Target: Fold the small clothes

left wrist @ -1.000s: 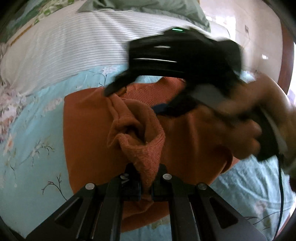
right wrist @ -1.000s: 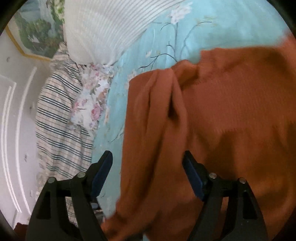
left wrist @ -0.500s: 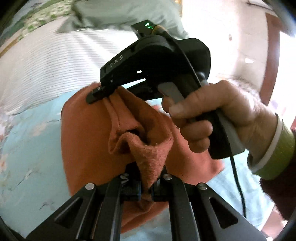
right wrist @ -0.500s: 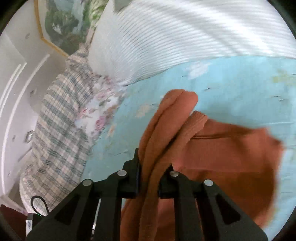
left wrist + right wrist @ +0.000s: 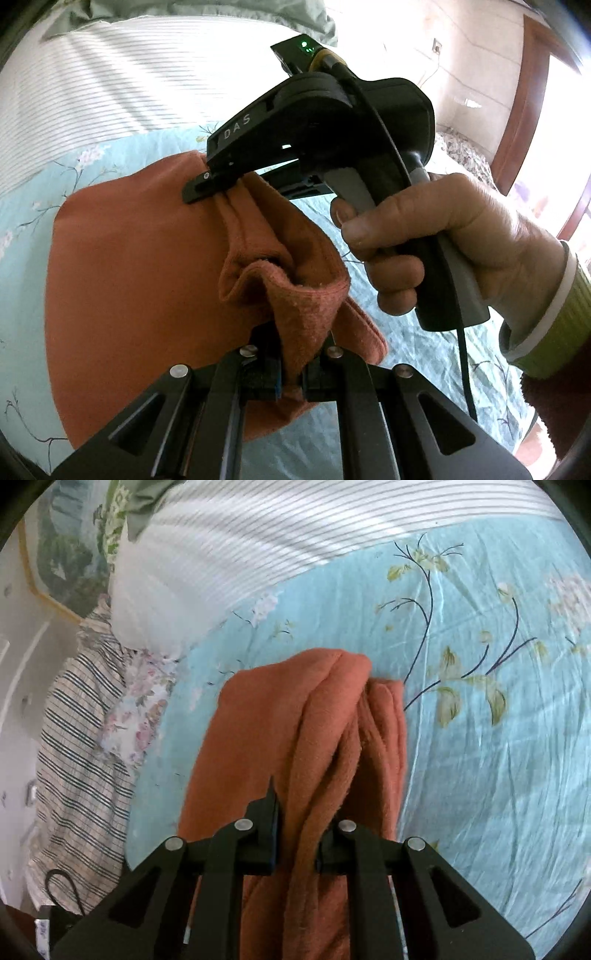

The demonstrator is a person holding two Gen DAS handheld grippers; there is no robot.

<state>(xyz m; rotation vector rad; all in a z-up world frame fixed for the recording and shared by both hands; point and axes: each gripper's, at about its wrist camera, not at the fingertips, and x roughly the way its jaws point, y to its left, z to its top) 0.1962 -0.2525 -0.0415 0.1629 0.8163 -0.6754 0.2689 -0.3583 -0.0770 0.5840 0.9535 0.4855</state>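
Right wrist: floral blue bedsheet (image 5: 480, 757), striped pillow (image 5: 258, 542), both hand-held grippers pinching rust garment (image 5: 258, 746).

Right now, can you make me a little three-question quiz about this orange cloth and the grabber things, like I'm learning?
1. True or false: both hand-held grippers are pinching the orange garment.
2. Multiple choice: what lies under the garment? A) a wooden floor B) a light blue flowered bedsheet C) a metal tray
3. Fill in: in the left wrist view, the person's hand holds the ____ hand-held gripper.

Key
1. True. The left hand-held gripper and the right hand-held gripper are each shut on a bunched fold.
2. B
3. right
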